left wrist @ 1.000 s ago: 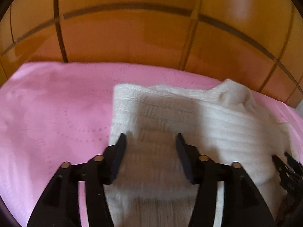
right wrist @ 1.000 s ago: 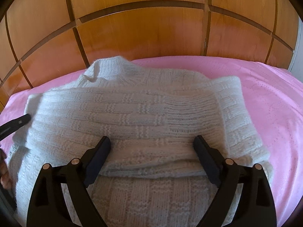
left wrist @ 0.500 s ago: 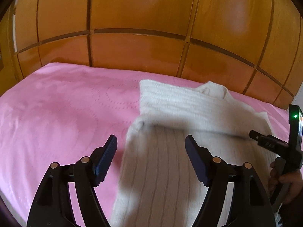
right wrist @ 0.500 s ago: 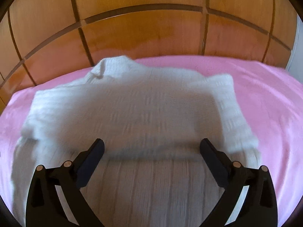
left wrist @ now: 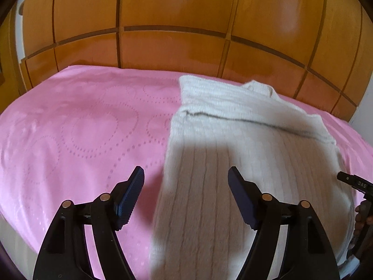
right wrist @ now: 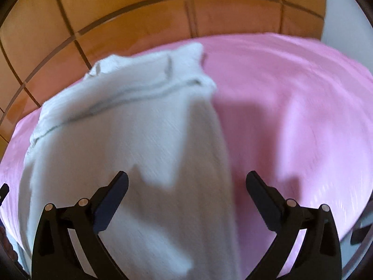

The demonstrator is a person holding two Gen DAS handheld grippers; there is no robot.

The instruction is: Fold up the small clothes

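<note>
A white knitted sweater [left wrist: 233, 144] lies on the pink bedspread [left wrist: 81, 128], its upper part folded across the body along a dark crease. My left gripper [left wrist: 185, 175] hovers open above the sweater's left edge, with nothing pinched between its fingers. In the right wrist view the sweater [right wrist: 128, 128] is blurred, and its right edge runs down between the wide-apart fingers of my open right gripper [right wrist: 187, 177], which also holds nothing. The right gripper's tip [left wrist: 349, 179] shows at the far right of the left wrist view.
A panelled wooden headboard [left wrist: 174, 46] rises behind the bed. The bedspread's near left edge [left wrist: 18, 231] drops off at the lower left. A white wall [right wrist: 345, 7] stands at the right. A person's hand [left wrist: 362, 212] grips the right tool.
Both grippers have drawn back from the folded part toward the near end of the sweater and opened wider. The left drifted to the sweater's left edge, the right swung to its right edge.
</note>
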